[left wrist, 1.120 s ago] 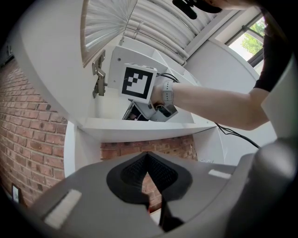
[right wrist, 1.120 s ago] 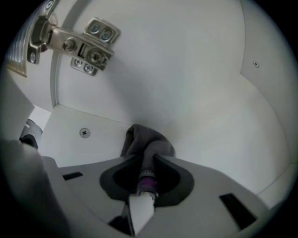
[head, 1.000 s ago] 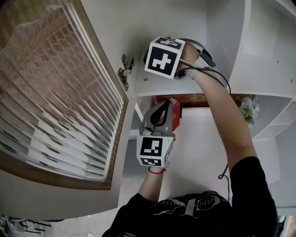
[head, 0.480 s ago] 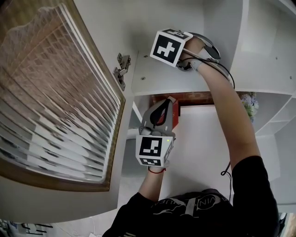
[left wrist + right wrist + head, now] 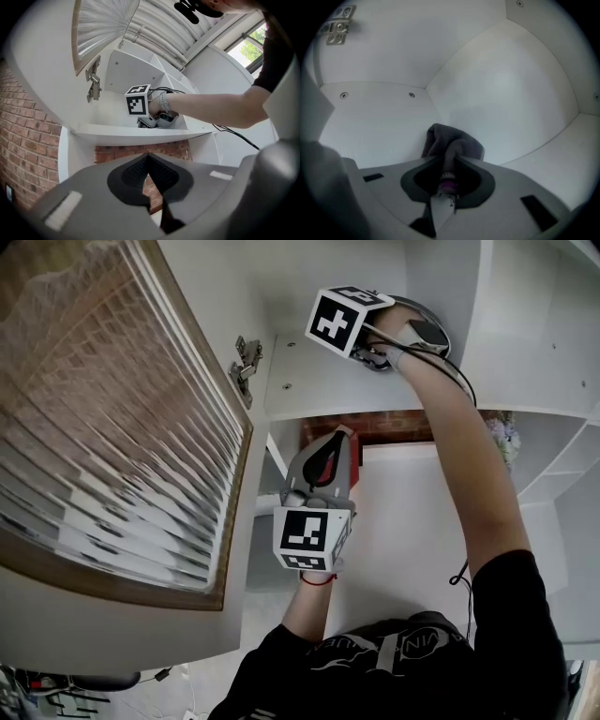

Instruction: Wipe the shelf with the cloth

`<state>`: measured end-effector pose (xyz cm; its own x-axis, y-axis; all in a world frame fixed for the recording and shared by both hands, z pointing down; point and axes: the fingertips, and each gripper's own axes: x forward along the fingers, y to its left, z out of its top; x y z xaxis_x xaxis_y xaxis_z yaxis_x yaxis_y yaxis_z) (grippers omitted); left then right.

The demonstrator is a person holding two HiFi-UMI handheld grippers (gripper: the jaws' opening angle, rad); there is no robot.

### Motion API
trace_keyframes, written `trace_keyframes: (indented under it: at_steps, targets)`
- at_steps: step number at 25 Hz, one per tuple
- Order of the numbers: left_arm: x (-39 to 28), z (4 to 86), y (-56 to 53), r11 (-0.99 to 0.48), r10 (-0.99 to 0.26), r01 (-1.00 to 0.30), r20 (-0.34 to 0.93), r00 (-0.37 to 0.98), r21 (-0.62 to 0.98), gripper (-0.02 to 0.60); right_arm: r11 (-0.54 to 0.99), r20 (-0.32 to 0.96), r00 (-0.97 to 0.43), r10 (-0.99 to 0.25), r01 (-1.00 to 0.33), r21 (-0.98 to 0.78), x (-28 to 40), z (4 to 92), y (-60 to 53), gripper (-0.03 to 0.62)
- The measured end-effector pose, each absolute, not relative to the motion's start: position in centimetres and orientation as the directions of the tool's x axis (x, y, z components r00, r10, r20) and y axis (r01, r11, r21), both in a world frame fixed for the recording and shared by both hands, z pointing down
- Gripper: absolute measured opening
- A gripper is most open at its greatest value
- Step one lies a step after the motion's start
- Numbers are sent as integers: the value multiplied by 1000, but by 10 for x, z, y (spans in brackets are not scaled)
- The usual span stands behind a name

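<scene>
Reaching up into the white cupboard (image 5: 450, 296), I am working beside its open door (image 5: 112, 427), whose woven panel is swinging out on my left. The shelf (image 5: 314, 390) I am wiping is the upper board, with brick wall (image 5: 28, 140) showing below it.

My right gripper (image 5: 449, 161) is lying low over that shelf, well inside the compartment, and it is clenched on the cloth (image 5: 452, 140). The dark cloth is bunching out ahead of the jaws toward the back corner. I cannot tell for sure whether it is pressing flat on the board. My left gripper (image 5: 149, 164) is hanging below the shelf's front edge with its jaws closed together on nothing.

I am judging the wipe to be under way, with risks ahead. Only a narrow fold of cloth is being pinched, so a hard drag could be pulling it free. With so little cloth spread underneath, the jaws themselves could be scraping the white surface. The cable (image 5: 459, 381) trailing from my right wrist could be catching on the shelf's edge, and the hinge (image 5: 246, 360) is sitting close to my sweep on the left.
</scene>
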<state>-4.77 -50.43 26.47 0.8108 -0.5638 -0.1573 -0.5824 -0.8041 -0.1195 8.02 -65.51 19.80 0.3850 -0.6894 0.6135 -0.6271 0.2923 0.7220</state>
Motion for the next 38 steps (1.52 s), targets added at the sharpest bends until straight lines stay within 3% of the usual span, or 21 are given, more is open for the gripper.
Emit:
trace_keyframes:
  at_steps: [9,17,20,25,38]
  targets:
    - [-52,256,-488,-813,-544,-568,-184,819,-128,11,209,594,531,-604,-614,761,92,197,-627,74]
    - [-53,256,-476,-817,-535,-560,-183,825,-134,11,226,576,539,-614,-579,783,77,197,-593,72]
    - [-52,257,-474,-818,-534,-559,-180,826,-136,11,240,596,463,-656,-622,746,66,197,-586,72]
    - [-51,258,-474,-817,-538,-561,-171,825,-134,11,332,670,210,-712,-740,585,26,199,-589,72]
    - [-67,289,-470,-817,-559,-567,-95,824,-105,11,544,668,-117,-735,-690,478,-86,199,-573,72]
